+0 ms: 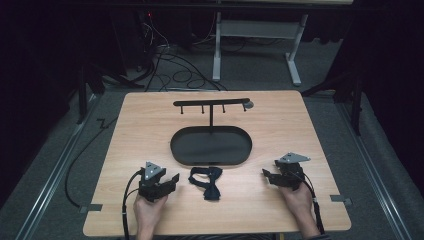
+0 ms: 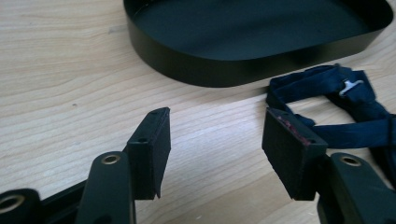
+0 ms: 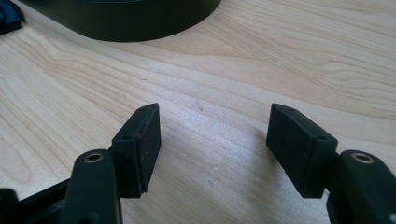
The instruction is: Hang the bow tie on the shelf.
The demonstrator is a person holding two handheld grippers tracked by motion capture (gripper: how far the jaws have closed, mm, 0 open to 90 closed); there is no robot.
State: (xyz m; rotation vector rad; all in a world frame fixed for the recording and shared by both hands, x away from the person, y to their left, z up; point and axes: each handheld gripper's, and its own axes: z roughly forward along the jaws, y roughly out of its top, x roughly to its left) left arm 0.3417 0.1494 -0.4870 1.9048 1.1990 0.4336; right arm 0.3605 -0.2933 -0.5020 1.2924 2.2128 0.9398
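Observation:
A dark navy bow tie (image 1: 206, 181) lies on the wooden table in front of a black oval tray (image 1: 182, 145). From the tray's back rises a T-shaped black hook stand (image 1: 211, 103). My left gripper (image 1: 172, 181) rests left of the bow tie, jaws apart and nothing between them. In the left gripper view the bow tie (image 2: 345, 107) with its metal clasp lies just past the right jaw, and the tray wall (image 2: 196, 65) is ahead. My right gripper (image 1: 266, 175) sits open on the table right of the bow tie, empty; its own view has the tray wall (image 3: 130, 18) at upper left.
The table's (image 1: 125, 150) edges ring the work area, with bare wood around both hands. Beyond the far edge stand a white metal frame (image 1: 218, 45) and loose cables (image 1: 175, 70) on grey carpet. Each gripper's cable trails off the near edge.

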